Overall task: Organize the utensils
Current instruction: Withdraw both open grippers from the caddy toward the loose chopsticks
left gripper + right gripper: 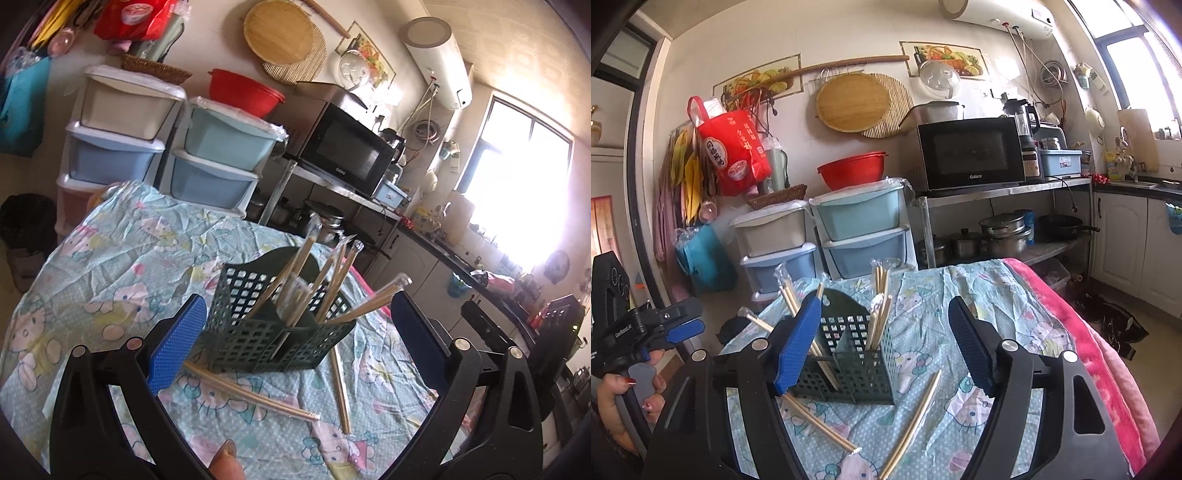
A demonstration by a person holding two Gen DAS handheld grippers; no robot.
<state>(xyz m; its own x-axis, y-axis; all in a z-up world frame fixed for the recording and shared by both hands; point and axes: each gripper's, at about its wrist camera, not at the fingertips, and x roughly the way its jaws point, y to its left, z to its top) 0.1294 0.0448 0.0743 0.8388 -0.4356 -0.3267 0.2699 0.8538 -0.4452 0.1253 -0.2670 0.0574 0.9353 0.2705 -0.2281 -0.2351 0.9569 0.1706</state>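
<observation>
A dark green lattice caddy [273, 332] stands on the cartoon-print tablecloth [110, 258], with several wrapped chopstick pairs [332, 280] leaning upright in its compartments. Two more wrapped pairs lie flat in front of it, one [255, 397] to the left and one [341, 391] to the right. My left gripper [297, 299] is open wide just short of the caddy, holding nothing. In the right wrist view, my right gripper [882, 299] is also open and empty, with the caddy [857, 369] just ahead and the loose pairs [916, 413] [816, 421] below it. A hand [613, 395] holds the left gripper [689, 317] at the left edge.
Stacked plastic drawers [857, 218] stand behind the table. A metal shelf beside them carries a microwave [971, 155] above pots [1001, 232]. A pink blanket [1089, 350] lines the table's right edge. A black bin [26, 221] sits on the floor at the left.
</observation>
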